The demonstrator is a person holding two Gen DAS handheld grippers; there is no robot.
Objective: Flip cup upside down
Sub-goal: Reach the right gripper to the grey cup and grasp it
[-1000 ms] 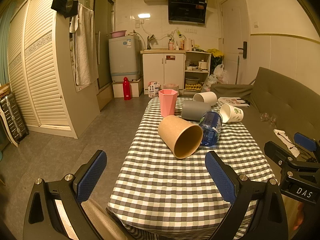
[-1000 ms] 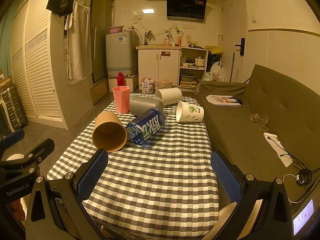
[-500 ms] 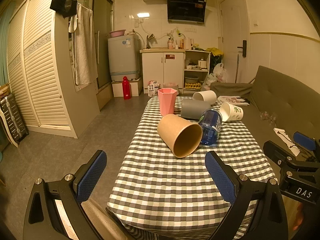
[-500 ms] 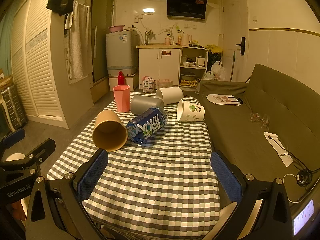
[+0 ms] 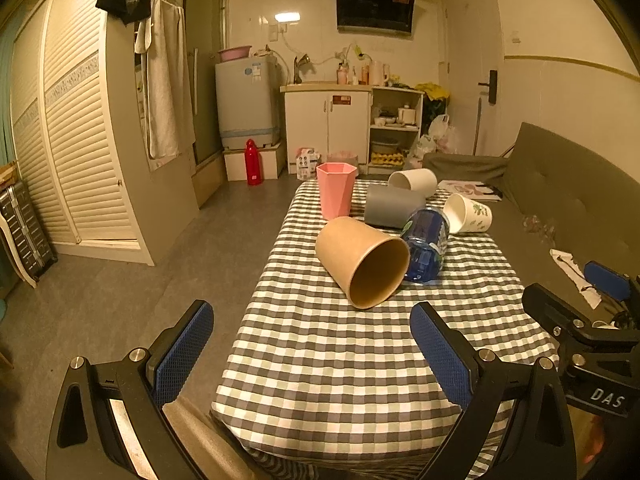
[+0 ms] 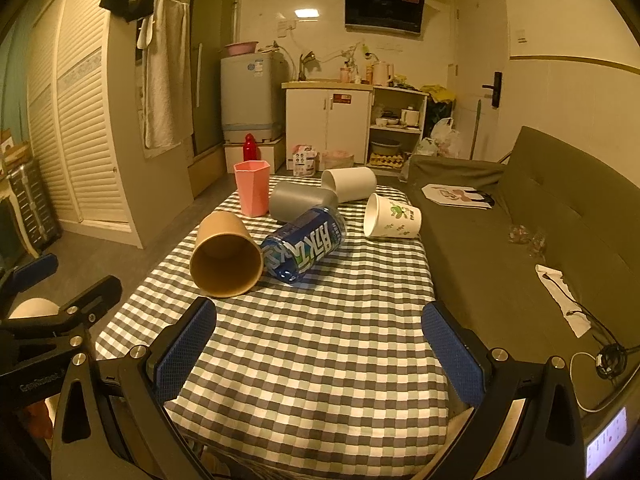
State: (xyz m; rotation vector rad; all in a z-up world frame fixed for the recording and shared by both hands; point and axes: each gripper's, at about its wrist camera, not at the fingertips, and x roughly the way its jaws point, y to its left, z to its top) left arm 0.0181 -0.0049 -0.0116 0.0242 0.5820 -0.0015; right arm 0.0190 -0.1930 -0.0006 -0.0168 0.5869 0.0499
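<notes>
The desk [image 5: 360,360] is covered with a grey-and-white checked cloth. The brown paper cup [image 5: 362,261] lies on its side near the middle of the desk, on the left half. Its long axis runs roughly along the desk's length, slightly skewed. The open mouth faces the near edge and the cameras; the closed base points toward the far end.

A blue bottle [image 6: 305,244] lies on its side touching the cup's right flank, angled away to the far right. Behind these a grey cup [image 6: 298,201] and a white cup [image 6: 350,184] lie on their sides. A pink hexagonal cup [image 6: 252,193] stands upright at the far left. A printed paper cup [image 6: 392,217] lies on its side near the right edge, mouth to the left.

The left claw [image 5: 312,340] is released, fingers spread wide, holding nothing, above the near left edge of the desk and well short of the brown cup. The right claw [image 6: 320,336] is likewise released and empty, over the near end of the desk. A green sofa [image 6: 560,208] adjoins the desk's right side.
</notes>
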